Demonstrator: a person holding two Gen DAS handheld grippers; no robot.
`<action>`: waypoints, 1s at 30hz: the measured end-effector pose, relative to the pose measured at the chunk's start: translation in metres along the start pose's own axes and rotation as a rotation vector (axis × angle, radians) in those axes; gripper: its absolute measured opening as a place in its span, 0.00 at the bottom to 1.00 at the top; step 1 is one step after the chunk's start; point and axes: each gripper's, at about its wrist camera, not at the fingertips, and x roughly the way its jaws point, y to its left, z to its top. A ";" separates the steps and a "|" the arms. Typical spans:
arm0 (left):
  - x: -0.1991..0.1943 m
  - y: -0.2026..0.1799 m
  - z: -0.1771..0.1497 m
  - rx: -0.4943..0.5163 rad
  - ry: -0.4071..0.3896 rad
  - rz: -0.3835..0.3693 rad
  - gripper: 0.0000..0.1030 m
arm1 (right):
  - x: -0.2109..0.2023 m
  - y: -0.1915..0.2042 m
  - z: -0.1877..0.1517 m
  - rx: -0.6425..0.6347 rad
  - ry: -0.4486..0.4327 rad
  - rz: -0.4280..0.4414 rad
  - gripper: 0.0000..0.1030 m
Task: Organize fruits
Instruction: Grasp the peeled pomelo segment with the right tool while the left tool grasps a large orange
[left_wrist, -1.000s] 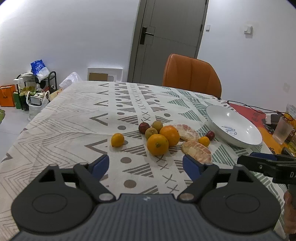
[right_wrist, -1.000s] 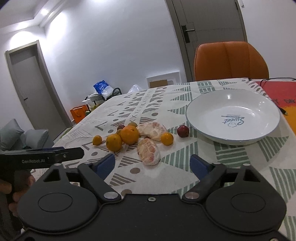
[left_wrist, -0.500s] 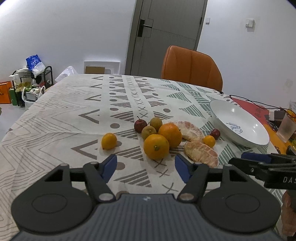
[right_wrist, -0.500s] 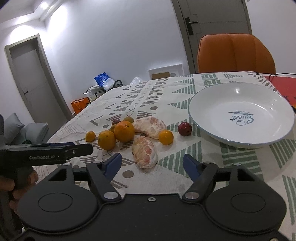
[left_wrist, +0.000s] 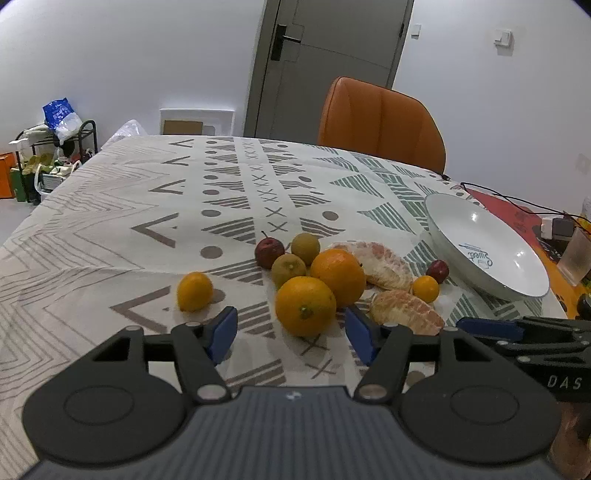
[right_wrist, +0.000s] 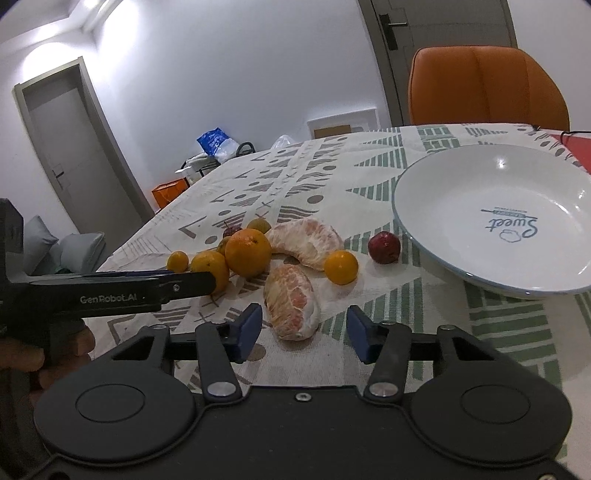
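A: White room, grey door (left_wrist: 325, 62), orange chair (left_wrist: 380, 122) behind a table (left_wrist: 110, 221) under a patterned cloth. Where do the grippers stand?

B: Both low over the near edge, jaws apart, holding nothing. The left gripper (left_wrist: 291, 332) has the front orange (left_wrist: 305, 305) just ahead, between its blue tips but not touched. The right gripper (right_wrist: 304, 328) has the near peeled segment (right_wrist: 291, 301) just ahead, centred between its tips, also not touched.

A: So the step in hand?

B: The approach to a first pick, I'd judge. Nothing lies in the bowl (right_wrist: 461, 192) yet; it sits ahead and to the right of the right gripper.

A: And further out?

B: Behind the front orange, a second orange (left_wrist: 338, 275), two greenish fruits (left_wrist: 288, 267), a red one (left_wrist: 269, 251); a small orange one (left_wrist: 194, 290) apart to the left. Beyond the near segment, a longer segment (right_wrist: 304, 240), a small orange fruit (right_wrist: 341, 266) and a red fruit (right_wrist: 384, 246) near the bowl's rim.

A: Next move?

B: Probably ease forward and close gently; peeled fruit looks soft, the orange could roll.
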 end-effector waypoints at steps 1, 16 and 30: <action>0.002 -0.001 0.001 0.001 0.002 -0.001 0.59 | 0.001 0.000 0.000 0.002 0.002 0.002 0.49; 0.006 0.010 0.001 -0.052 0.011 -0.015 0.36 | 0.020 0.007 0.009 -0.029 0.017 0.031 0.48; -0.016 0.022 -0.004 -0.076 -0.010 0.012 0.36 | 0.035 0.034 0.004 -0.195 -0.004 -0.061 0.30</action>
